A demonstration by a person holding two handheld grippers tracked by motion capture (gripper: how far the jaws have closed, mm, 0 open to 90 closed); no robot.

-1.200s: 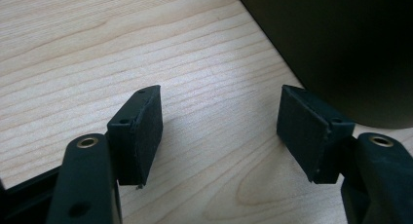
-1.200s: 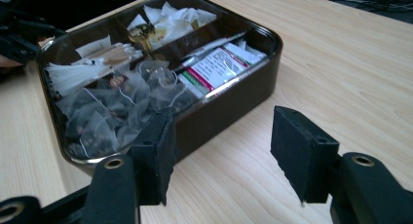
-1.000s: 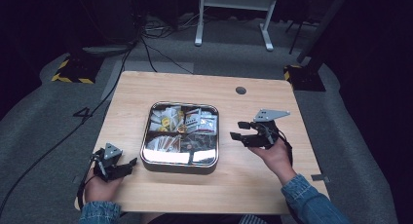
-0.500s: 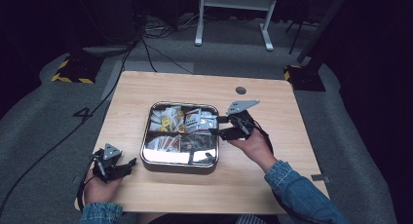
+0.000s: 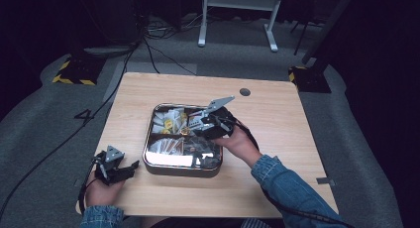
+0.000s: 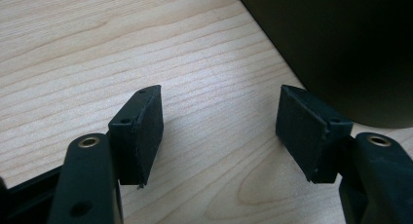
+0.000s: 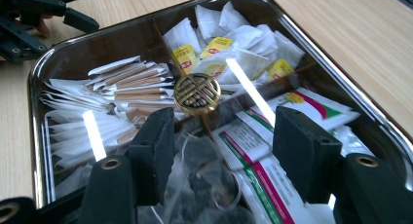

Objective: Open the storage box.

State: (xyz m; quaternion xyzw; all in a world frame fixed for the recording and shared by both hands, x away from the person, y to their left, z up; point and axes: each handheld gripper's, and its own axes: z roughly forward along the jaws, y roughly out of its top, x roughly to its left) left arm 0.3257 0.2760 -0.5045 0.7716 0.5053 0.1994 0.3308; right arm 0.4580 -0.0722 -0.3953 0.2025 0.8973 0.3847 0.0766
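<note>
Wooden table [image 5: 277, 114], shiny tin [image 7: 336, 73] (brass knob [image 7: 197, 91]), right claw [image 7: 224, 158] released above, opening.

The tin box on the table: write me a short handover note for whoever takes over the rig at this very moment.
Left gripper: open, nothing in it, resting on the table beside the tin box.
Right gripper: open, nothing in it, over the box and pointing at the brass knob on its clear lid; jaws have just been opening.
Box: centre of table, lid on, tea bags and sachets in compartments.
Done: right-hand approach.
Left: probably grip the knob and lift the lid.
</note>
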